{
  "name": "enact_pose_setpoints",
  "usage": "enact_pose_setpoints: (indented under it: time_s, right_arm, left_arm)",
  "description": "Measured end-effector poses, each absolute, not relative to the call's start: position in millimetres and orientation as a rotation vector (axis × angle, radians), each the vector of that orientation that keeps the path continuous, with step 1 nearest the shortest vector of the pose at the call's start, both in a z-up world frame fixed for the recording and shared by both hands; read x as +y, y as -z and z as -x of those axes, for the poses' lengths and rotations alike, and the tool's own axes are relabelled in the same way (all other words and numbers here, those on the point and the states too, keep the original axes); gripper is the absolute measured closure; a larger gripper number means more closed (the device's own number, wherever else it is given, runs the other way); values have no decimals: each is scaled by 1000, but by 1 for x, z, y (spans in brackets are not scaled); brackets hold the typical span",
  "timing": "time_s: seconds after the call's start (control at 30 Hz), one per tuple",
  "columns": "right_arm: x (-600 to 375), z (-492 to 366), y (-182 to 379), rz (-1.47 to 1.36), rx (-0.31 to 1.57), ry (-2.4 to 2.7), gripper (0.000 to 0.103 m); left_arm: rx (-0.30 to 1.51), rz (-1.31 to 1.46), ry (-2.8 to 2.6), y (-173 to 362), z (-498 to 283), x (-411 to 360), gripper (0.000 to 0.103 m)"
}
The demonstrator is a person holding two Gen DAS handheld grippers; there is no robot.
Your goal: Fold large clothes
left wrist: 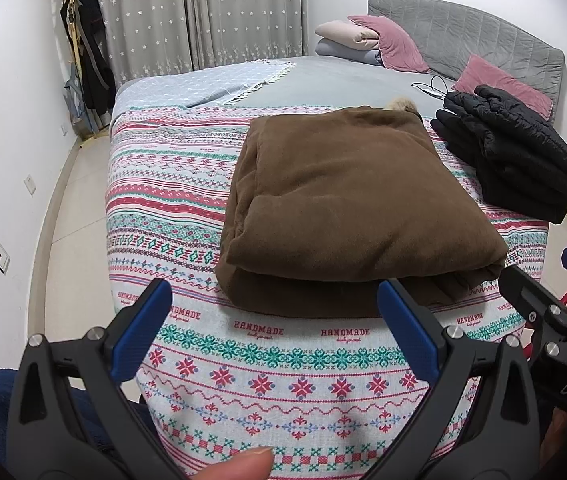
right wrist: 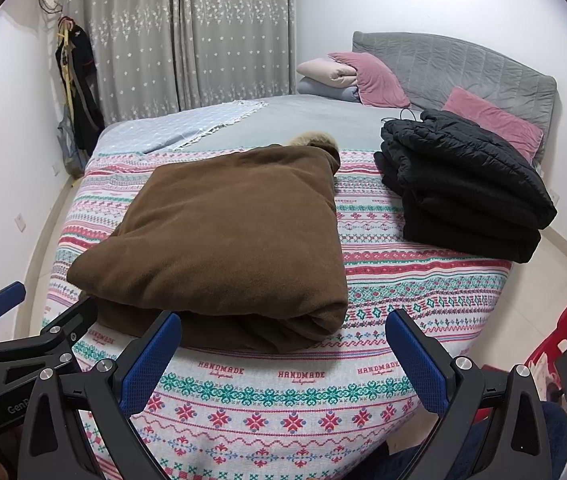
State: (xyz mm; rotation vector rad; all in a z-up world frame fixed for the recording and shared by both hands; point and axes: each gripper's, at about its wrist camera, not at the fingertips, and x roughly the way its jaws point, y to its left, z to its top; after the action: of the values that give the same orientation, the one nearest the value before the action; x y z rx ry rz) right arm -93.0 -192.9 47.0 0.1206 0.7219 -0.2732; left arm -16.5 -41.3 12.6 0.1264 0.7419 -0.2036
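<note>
Patterned bedspread (right wrist: 423,292) carries the folded brown coat (right wrist: 223,236); both grippers (left wrist: 273,316) (right wrist: 283,344) hover empty, jaws spread.

Both wrist views look from the bed's (left wrist: 203,208) foot toward the headboard (right wrist: 463,68), sharing it.

The left gripper (left wrist: 275,308) has its blue-padded jaws spread wide, gripping nothing, with a fingertip (left wrist: 239,466) showing at 6 o'clock. The right gripper (right wrist: 283,340) is likewise spread wide and empty, sitting at the left one's 3 o'clock.
</note>
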Motion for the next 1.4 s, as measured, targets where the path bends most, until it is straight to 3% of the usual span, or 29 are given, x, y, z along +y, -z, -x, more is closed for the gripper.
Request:
enact_pose_setpoints:
  time_s: [1.4]
  right_arm:
    - [-194, 93, -46, -119, 721, 275, 0]
  left_arm:
    - [738, -116, 221, -16, 18, -41, 1]
